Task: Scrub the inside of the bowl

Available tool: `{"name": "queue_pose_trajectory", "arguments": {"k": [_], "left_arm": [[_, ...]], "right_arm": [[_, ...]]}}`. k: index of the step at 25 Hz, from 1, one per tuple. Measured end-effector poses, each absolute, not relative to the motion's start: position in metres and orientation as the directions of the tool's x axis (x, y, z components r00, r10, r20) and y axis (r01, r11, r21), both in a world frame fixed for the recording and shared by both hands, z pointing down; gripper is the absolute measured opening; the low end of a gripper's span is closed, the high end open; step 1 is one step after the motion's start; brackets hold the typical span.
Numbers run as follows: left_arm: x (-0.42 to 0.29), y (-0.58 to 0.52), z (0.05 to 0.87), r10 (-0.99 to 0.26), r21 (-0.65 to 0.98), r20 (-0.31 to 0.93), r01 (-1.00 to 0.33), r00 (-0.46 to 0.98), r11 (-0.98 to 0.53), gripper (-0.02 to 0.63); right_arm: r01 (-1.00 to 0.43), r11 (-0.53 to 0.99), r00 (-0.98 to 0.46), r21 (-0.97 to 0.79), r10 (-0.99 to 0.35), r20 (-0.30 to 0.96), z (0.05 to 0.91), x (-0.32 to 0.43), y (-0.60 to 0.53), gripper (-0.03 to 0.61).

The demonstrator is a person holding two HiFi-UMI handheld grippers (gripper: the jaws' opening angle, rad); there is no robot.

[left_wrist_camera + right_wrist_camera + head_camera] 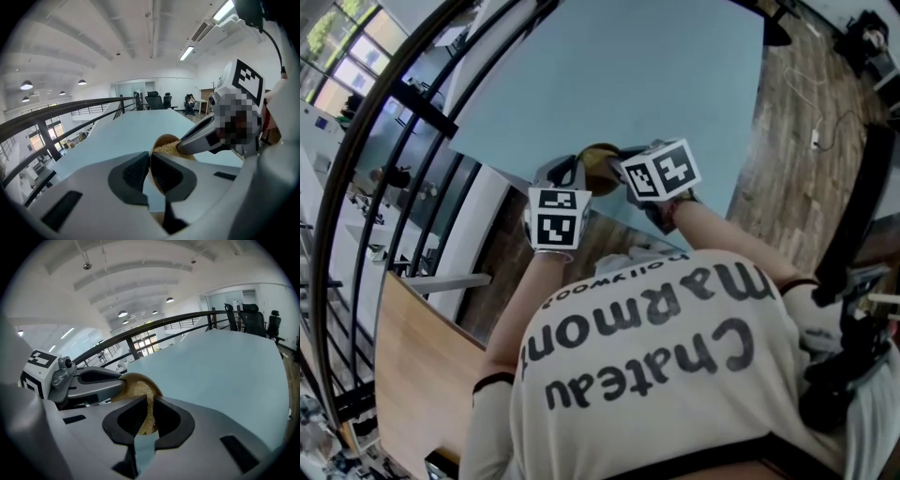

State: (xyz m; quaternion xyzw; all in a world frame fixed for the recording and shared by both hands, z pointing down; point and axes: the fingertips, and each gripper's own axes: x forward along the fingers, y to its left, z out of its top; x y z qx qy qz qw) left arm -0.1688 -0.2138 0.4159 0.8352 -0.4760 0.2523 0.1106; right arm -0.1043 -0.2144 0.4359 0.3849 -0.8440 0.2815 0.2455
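The person's printed shirt (656, 375) fills the head view's foreground. Beyond it, the left gripper (567, 176) and right gripper (621, 167) meet at a brown bowl (598, 157) over the near edge of the light-blue table (609, 75). In the left gripper view, the left gripper is clamped on the bowl's rim. In the right gripper view, the right gripper pinches a tan scrubbing pad (150, 406) whose far end lies inside the bowl.

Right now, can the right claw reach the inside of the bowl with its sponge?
Probably yes. The left claw pinches the bowl by its rim, opening turned to the right claw, whose sponge seems to lie inside it; nothing stands between.
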Motion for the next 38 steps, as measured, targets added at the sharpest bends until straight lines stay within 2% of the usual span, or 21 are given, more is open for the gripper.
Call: {"name": "queue_pose_trajectory", "arguments": {"k": [12, 18, 28, 38], "left_arm": [[-0.186, -0.214, 0.417, -0.750, -0.053, 0.529, -0.866, 0.397, -0.496, 0.025], [-0.191, -0.225, 0.409, -0.755, -0.039, 0.513, -0.867, 0.409, -0.497, 0.018], [-0.201, -0.230, 0.408, -0.752, -0.042, 0.485, -0.847, 0.447, -0.530, 0.018], [-0.192, -0.231, 0.400, -0.755, -0.071, 0.480, -0.838, 0.446, -0.541, 0.020]], "right_arm": [[-0.802, 0.483, -0.583, -0.351, -0.508, 0.634, 0.443, -0.105, -0.214, 0.060], [-0.686, 0.611, -0.712, -0.395, -0.451, 0.539, 0.406, -0.154, -0.205, 0.058], [-0.756, 0.598, -0.613, -0.265, -0.507, 0.606, 0.423, -0.149, -0.214, 0.059], [-0.784, 0.559, -0.585, -0.269, -0.521, 0.622, 0.429, -0.123, -0.223, 0.058]]}}
